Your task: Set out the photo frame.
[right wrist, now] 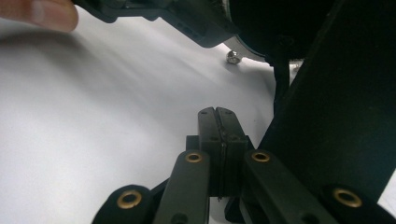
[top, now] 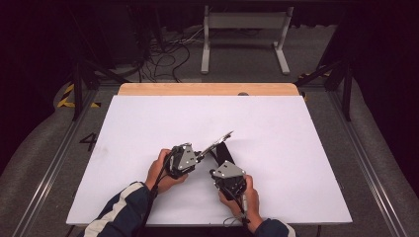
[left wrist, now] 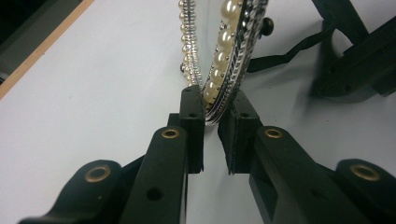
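Left gripper pinches only the lower rim of a pearl-edged mirror frame rising ahead of its jaws; right gripper is closed on nothing, w/ the black stand beside it; frame prob. pivots or slips, grip being so thin.

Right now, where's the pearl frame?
The pearl frame is clamped on edge in the left gripper, held tilted above the white table. In the high view it sits centre, just ahead of the right gripper.
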`<state>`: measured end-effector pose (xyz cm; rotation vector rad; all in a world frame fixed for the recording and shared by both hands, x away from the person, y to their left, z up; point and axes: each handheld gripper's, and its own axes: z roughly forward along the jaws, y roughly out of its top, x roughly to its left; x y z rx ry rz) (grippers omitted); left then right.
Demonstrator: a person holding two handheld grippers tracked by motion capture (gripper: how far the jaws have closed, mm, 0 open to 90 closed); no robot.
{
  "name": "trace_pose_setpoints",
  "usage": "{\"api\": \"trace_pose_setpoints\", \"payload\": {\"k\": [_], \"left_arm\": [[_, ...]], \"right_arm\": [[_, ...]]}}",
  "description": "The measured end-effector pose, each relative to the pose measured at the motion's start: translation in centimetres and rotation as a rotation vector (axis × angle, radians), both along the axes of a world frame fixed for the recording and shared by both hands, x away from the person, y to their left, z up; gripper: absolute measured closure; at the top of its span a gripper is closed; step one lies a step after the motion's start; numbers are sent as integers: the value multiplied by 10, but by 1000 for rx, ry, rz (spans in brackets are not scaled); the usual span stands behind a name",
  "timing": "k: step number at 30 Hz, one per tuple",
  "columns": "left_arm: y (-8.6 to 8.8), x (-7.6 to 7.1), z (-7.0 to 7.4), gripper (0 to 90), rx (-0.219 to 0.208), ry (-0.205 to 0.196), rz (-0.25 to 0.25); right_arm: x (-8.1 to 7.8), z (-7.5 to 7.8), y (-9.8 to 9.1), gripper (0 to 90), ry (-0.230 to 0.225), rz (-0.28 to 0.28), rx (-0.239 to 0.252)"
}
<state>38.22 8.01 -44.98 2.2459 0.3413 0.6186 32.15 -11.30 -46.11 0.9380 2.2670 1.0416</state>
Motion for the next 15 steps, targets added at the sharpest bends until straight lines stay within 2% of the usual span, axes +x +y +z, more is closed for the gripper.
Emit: {"api": "trace_pose_setpoints", "payload": {"k": [15], "left_arm": [[-3, -6, 1, 795, 12, -27, -25]], "right_arm": [[5, 3, -15, 900, 31, 5, 21]]}}
